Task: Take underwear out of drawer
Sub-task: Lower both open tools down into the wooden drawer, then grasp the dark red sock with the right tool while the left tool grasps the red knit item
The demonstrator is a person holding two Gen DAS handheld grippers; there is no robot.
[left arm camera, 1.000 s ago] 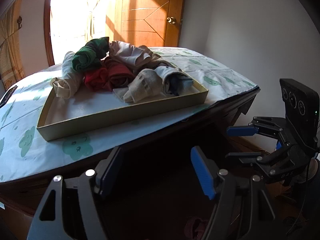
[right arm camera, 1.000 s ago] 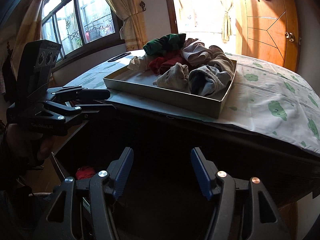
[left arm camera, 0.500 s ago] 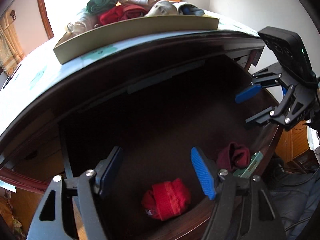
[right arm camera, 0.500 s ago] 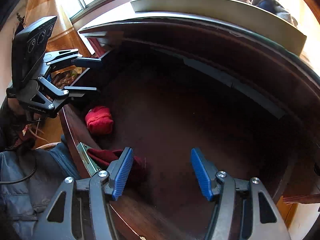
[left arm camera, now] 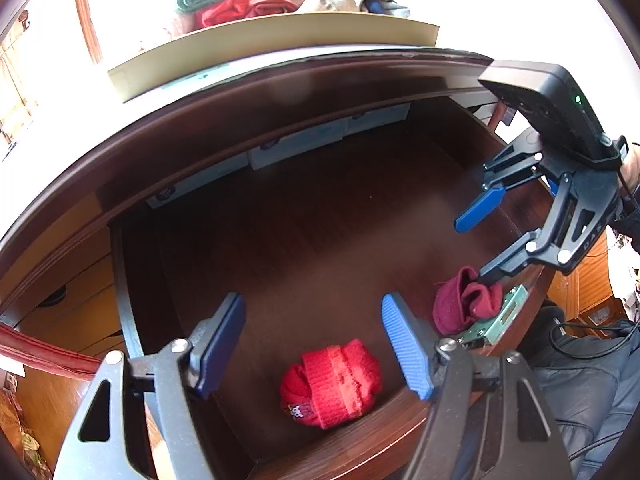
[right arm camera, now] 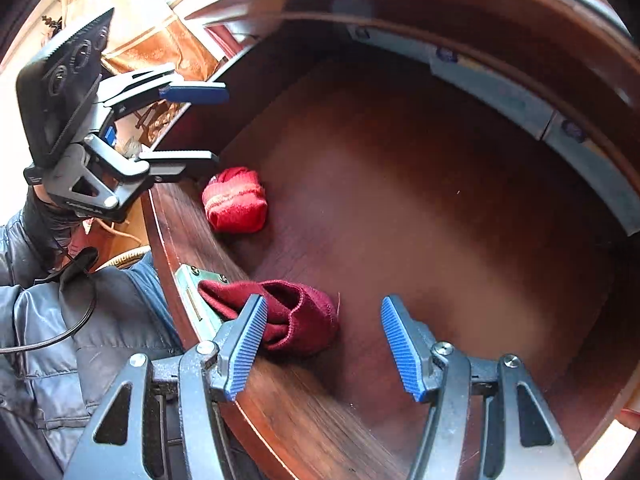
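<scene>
My left gripper [left arm camera: 312, 344] hangs with fingers spread and empty above the bright red underwear roll [left arm camera: 330, 384] at the drawer [left arm camera: 320, 208] front. My right gripper [right arm camera: 320, 348], equally spread, brackets the maroon roll [right arm camera: 296, 316] without pinching. A second ago both faced the counter tray [left arm camera: 260, 46].
</scene>
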